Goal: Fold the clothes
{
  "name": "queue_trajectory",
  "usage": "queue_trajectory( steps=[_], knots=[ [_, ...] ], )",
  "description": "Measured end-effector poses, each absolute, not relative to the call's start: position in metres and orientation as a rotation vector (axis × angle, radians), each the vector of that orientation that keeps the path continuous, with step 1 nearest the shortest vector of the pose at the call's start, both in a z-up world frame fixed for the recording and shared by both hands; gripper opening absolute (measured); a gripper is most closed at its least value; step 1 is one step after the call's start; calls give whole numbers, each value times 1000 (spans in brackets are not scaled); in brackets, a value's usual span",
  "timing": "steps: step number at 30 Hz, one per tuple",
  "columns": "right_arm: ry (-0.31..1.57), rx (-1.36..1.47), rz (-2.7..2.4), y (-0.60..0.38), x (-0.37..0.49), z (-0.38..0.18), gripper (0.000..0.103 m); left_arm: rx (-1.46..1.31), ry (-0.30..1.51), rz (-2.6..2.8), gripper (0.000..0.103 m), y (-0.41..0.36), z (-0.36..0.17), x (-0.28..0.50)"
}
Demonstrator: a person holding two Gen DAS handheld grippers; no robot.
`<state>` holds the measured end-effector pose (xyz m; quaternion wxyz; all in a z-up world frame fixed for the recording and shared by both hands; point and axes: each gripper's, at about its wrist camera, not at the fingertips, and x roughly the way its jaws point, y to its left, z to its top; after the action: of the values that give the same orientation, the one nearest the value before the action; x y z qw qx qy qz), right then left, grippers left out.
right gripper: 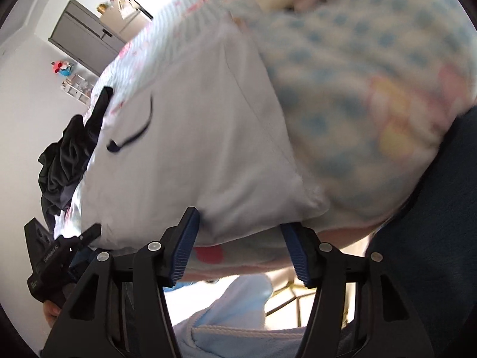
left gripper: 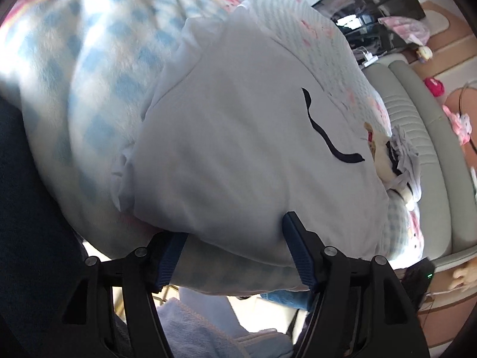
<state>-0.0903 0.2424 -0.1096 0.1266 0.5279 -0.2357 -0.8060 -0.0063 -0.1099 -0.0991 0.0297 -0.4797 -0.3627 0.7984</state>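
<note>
- White cotton garment (left gripper: 238,137) with a thin black wavy mark (left gripper: 325,131) lies spread flat on a blue-and-white checked fleece blanket (left gripper: 89,89) covering a bed, its near hem at the bed's near edge.
- Left gripper (left gripper: 235,232) sits at that hem — jaws wide, blue pads (left gripper: 298,253) either side of the cloth edge; one fingertip touches the fabric, no pinch visible.
- Right gripper (right gripper: 241,232) stands at the same hem towards the other corner, jaws wide and straddling the edge; pads (right gripper: 184,247) are not pressed together on cloth.
- Dark clothes pile (right gripper: 65,161) lies at the bed's far side, beside the garment.
- Light blue towelling (right gripper: 238,322) shows below the bed's edge — under both grippers.
</note>
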Motion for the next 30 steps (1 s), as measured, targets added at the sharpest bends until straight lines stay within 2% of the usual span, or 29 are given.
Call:
queue_trajectory(
  steps=[4, 9, 10, 11, 12, 13, 15, 17, 18, 19, 21, 22, 24, 26, 30],
  knots=[
    [-767, 1477, -2382, 250, -95, -105, 59, -1346, -1274, 2602, 67, -133, -89, 7],
    [-780, 1449, -2434, 248, -108, -104, 63, -1324, -1242, 2576, 69, -130, -89, -1],
    [-768, 1453, -2421, 245, -110, -105, 63, -1280, -1211, 2593, 63, -127, -83, -2],
    [-753, 1437, -2421, 241, -110, -103, 59, -1235, -1180, 2610, 53, -125, -77, -2],
    [-744, 1407, -2436, 239, -107, -100, 50, -1191, -1148, 2625, 51, -122, -71, -2],
    [-748, 1360, -2465, 243, -99, -95, 45, -1147, -1116, 2640, 50, -119, -65, -2],
    [-759, 1297, -2490, 247, -93, -90, 40, -1157, -1097, 2619, 50, -115, -67, -11],
    [-760, 1337, -2441, 245, -99, -98, 43, -1219, -1105, 2573, 54, -113, -77, -22],
    [-761, 1357, -2416, 244, -102, -101, 50, -1276, -1127, 2540, 55, -111, -86, -27],
    [-761, 1373, -2395, 243, -105, -105, 56, -1332, -1149, 2507, 55, -110, -95, -32],
    [-763, 1368, -2394, 244, -104, -108, 58, -1300, -1086, 2549, 52, -107, -87, -29],
    [-764, 1366, -2394, 244, -103, -109, 55, -1276, -1048, 2576, 43, -106, -82, -27],
    [-741, 1331, -2418, 247, -98, -102, 21, -1233, -983, 2618, 35, -105, -71, -21],
    [-697, 1256, -2449, 246, -90, -84, 14, -1201, -936, 2647, 29, -105, -60, -13],
    [-616, 1120, -2481, 240, -72, -48, 13, -1182, -902, 2644, 28, -100, -40, -6]
  ],
)
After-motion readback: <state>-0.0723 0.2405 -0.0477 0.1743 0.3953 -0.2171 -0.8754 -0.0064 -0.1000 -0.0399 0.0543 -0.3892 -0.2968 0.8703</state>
